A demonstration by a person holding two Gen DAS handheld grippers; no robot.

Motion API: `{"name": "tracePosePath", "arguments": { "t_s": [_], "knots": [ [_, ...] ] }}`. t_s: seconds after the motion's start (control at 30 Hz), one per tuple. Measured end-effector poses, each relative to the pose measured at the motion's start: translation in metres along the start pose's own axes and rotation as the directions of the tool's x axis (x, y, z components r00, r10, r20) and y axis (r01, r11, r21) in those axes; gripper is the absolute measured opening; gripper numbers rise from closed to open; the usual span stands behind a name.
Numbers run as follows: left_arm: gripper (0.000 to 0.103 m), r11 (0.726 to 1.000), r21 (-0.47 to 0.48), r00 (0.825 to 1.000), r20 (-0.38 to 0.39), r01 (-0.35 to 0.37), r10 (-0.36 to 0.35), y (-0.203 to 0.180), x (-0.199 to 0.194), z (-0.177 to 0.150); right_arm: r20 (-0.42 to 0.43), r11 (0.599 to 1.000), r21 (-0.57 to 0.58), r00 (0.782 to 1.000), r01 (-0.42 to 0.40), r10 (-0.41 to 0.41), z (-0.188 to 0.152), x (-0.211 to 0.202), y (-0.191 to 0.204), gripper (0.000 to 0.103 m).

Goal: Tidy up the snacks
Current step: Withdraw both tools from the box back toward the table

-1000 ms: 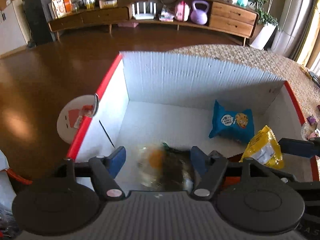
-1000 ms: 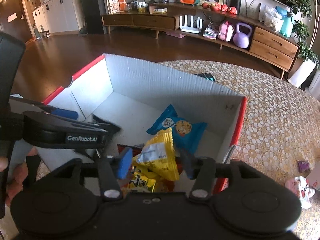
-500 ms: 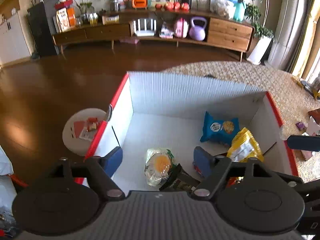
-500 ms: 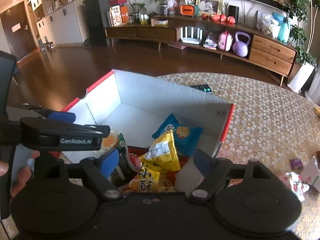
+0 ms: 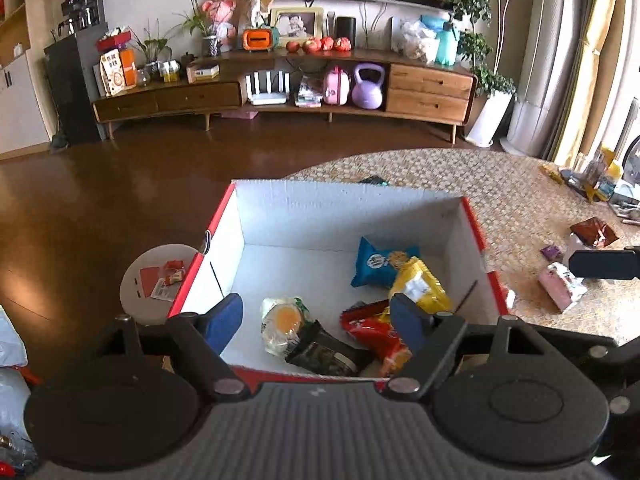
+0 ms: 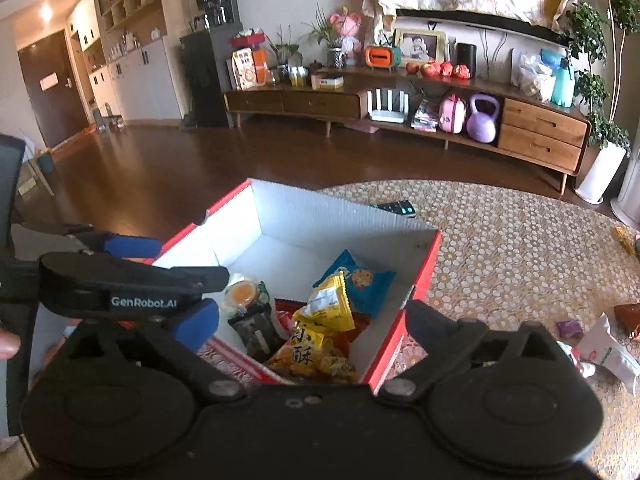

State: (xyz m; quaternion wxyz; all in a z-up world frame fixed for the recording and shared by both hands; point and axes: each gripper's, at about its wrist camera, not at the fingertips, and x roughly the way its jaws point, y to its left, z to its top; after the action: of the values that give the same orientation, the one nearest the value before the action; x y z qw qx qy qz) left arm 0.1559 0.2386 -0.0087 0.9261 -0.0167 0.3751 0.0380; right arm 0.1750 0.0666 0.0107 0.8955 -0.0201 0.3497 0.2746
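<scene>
Crinkly foil and soft film, that's what we're dealing with: light, slippery packets that crumple, so we'd pinch each one by a sealed edge or corner, not the puffy middle.

Left wrist view first. We hang above the near wall of the box (image 5: pixel 400 212), left gripper (image 5: pixel 318 322) spread wide with nothing between its pads. Inside the box lie the clear egg packet (image 5: pixel 282 326) and a dark packet (image 5: pixel 324 354) by the near wall, a red packet (image 5: pixel 374 330) beside them, and the yellow packet (image 5: pixel 420 290) leaning on the blue one (image 5: pixel 380 262) toward the right wall. More packets (image 5: pixel 562 286) wait on the mat, right of the box.

Over to the right wrist view. Our right gripper (image 6: pixel 308 318) has just been opening, jaws now very wide and empty, above the box's near right corner. The yellow packet sits free below, on an orange packet (image 6: pixel 316 362). Loose snacks (image 6: pixel 604 350) lie right of the box, and we'd say those are next.
</scene>
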Motion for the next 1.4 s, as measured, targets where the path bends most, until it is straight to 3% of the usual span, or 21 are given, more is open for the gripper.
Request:
{"name": "tracePosePath", "arguments": {
  "t_s": [0.3,0.47,0.73,1.03,1.4],
  "knots": [
    [0.081,0.998,0.006,0.997,0.037,0.06,-0.06,-0.027,-0.037,-0.007,0.054,1.0,0.006,0.998,-0.025,0.024,-0.015,-0.049,-0.017,0.101],
    [0.098,0.994,0.014,0.992,0.071,0.107,-0.107,-0.048,-0.054,-0.012,0.084,1.0,0.011,0.996,-0.01,0.009,-0.027,-0.075,-0.035,0.102],
    [0.103,0.978,0.037,0.976,0.071,0.204,-0.206,-0.093,-0.059,-0.019,0.093,0.997,0.062,0.994,0.044,-0.049,-0.059,-0.105,-0.086,0.103],
    [0.103,0.968,0.049,0.969,0.028,0.245,-0.247,-0.144,-0.031,-0.023,0.07,0.994,0.035,0.992,0.103,-0.105,-0.108,-0.119,-0.123,0.103],
    [0.103,0.964,0.153,0.976,-0.007,0.218,-0.22,-0.201,0.027,-0.03,0.007,0.99,-0.04,0.991,0.135,-0.135,-0.141,-0.1,-0.163,0.1]
  ]
}}
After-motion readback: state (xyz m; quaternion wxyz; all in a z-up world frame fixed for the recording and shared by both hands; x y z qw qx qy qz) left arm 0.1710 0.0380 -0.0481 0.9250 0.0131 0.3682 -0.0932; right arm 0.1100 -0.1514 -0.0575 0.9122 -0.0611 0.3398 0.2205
